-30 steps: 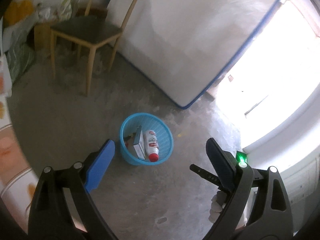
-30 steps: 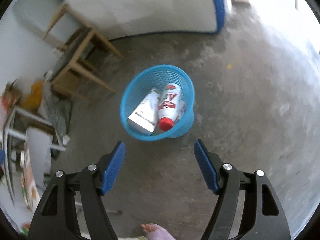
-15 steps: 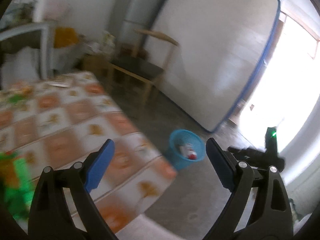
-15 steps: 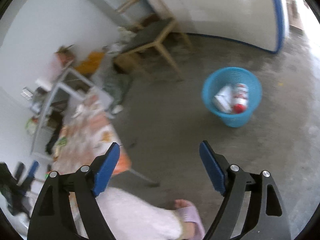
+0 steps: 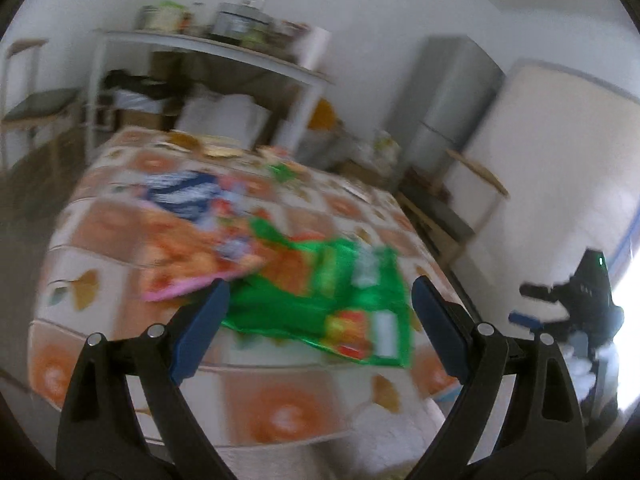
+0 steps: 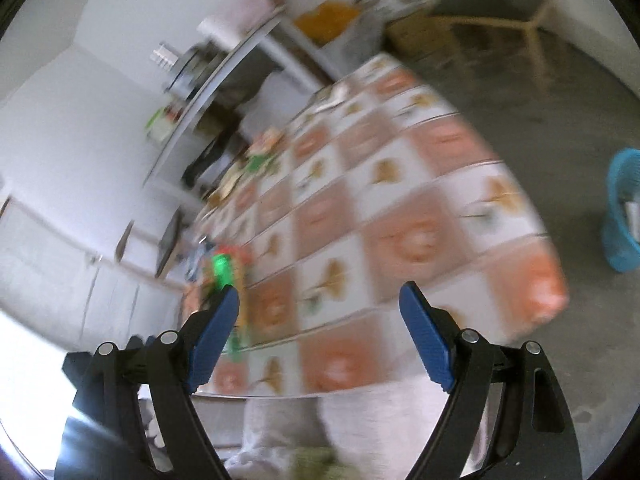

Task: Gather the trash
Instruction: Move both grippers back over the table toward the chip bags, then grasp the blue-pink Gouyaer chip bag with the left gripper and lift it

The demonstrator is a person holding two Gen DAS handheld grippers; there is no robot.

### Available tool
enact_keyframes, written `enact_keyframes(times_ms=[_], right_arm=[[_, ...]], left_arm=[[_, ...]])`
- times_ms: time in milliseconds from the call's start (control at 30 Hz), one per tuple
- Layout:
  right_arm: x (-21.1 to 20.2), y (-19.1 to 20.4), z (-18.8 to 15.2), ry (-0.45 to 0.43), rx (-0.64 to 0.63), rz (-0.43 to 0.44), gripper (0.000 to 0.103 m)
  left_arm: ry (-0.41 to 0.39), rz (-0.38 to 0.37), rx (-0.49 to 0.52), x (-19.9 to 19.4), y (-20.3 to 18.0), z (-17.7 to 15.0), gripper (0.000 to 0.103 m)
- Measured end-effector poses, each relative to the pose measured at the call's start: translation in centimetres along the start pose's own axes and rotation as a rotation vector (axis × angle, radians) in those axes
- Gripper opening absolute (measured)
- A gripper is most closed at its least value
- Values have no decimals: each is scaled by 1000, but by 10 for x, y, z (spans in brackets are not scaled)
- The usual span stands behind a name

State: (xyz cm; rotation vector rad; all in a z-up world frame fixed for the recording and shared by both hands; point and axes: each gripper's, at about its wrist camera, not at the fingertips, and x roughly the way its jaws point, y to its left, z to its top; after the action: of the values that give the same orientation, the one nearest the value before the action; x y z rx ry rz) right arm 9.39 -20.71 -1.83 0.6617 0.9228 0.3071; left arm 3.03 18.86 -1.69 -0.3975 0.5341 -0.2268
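My left tool is spread wide w/ nothing pinched, aimed at the crumpled green plastic snack wrapper lying on the desk w/ the orange-and-white tiled cloth. An orange-pink wrapper lies just beside it, touching. My right tool is also spread, empty, over the desk's near edge. The round blue plastic bin stands on the floor, well apart from the desk. Both views blurred.
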Motion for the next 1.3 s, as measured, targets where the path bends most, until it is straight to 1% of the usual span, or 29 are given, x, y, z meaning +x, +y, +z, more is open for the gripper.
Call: enact_keyframes(times_ms=[67,133,200,333,400,433,467,500,633,700,867,967,1133,1233,1267,1300], right_arm=[[25,27,4,41,-24,31,80],[44,43,7,66,-34,48,80],[60,53,6,89,-28,65,80],[90,69,2,144,-16,81,80],[103,72,0,176,-11,76,80],[109,75,0,192,-13,72,80],[113,76,1,198,-14,69,80],[119,78,1,206,-14,66,80],[137,83,4,234,-12,72,80],[146,87,5,248,-19,67,80],[167,93,1,290,-21,65,80],[175,97,-3,307,-36,47,80],[185,98,-8,328,-40,36,79],[189,98,-10,338,-36,38,70],[192,97,-10,343,-31,38,66],[194,96,-10,349,-25,40,64]], left_arm=[[-18,28,-65,-1,26,9,88],[-12,40,-140,5,52,18,88],[10,52,-218,15,78,27,88],[73,81,-296,50,116,39,87],[108,87,-314,66,124,41,80],[122,86,-325,74,129,42,79],[136,95,-334,80,132,42,75],[150,104,-342,87,135,42,70],[206,140,-339,110,140,42,60],[236,166,-327,121,141,40,51],[270,175,-301,131,137,37,39],[272,199,-268,134,133,36,36],[270,216,-243,133,127,34,33],[267,217,-239,132,124,33,31],[266,217,-237,132,124,32,31],[265,217,-236,132,123,32,30]])
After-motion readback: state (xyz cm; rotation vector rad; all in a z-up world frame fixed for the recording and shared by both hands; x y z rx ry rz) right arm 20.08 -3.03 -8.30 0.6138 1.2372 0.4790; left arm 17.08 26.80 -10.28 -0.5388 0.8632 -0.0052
